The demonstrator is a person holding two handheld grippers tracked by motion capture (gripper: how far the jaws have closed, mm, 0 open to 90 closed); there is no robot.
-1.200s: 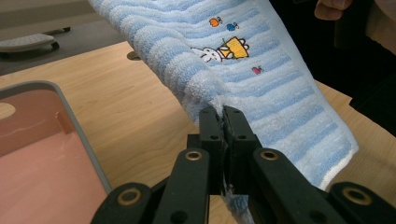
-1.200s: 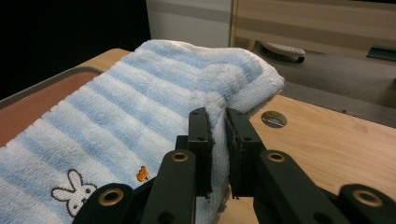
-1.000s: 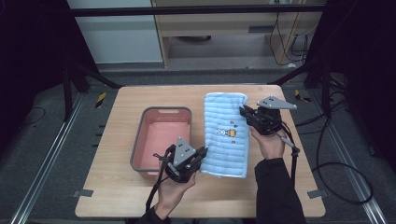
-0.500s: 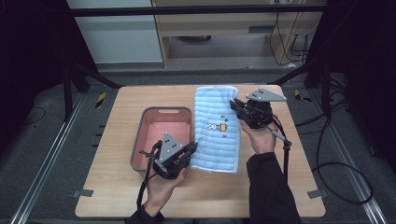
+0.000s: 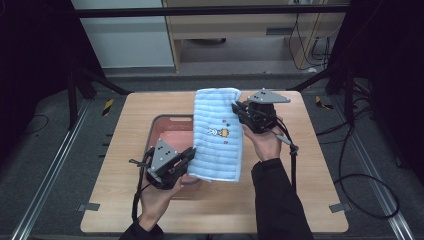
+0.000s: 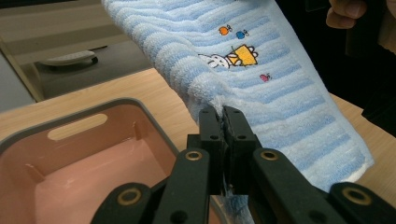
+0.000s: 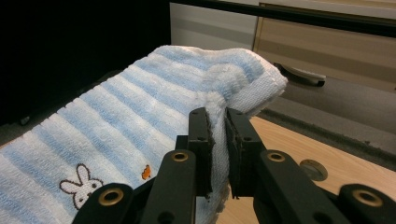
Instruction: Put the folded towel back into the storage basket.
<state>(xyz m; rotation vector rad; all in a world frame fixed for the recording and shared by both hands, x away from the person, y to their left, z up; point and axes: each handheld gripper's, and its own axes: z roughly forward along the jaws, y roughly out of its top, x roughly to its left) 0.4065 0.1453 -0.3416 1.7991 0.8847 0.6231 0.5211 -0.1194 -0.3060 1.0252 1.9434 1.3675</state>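
From the high view we see the blue striped towel (image 5: 217,135) stretched above the desk (image 5: 310,165), partly over the pink tub (image 5: 165,131), held between the left hand-held gripper (image 5: 187,156) at its near left edge and the right hand-held gripper (image 5: 239,111) at its far right edge. The left gripper view adds what we miss from above: jaws closed tight on a bunched towel edge, the tub's slotted handle, and an embroidered rabbit (image 6: 215,59). In the right gripper view, we see jaws pinching a fold near the towel's corner (image 7: 273,79).

towel (image 5: 218,134) over basin (image 5: 161,134) — blocking
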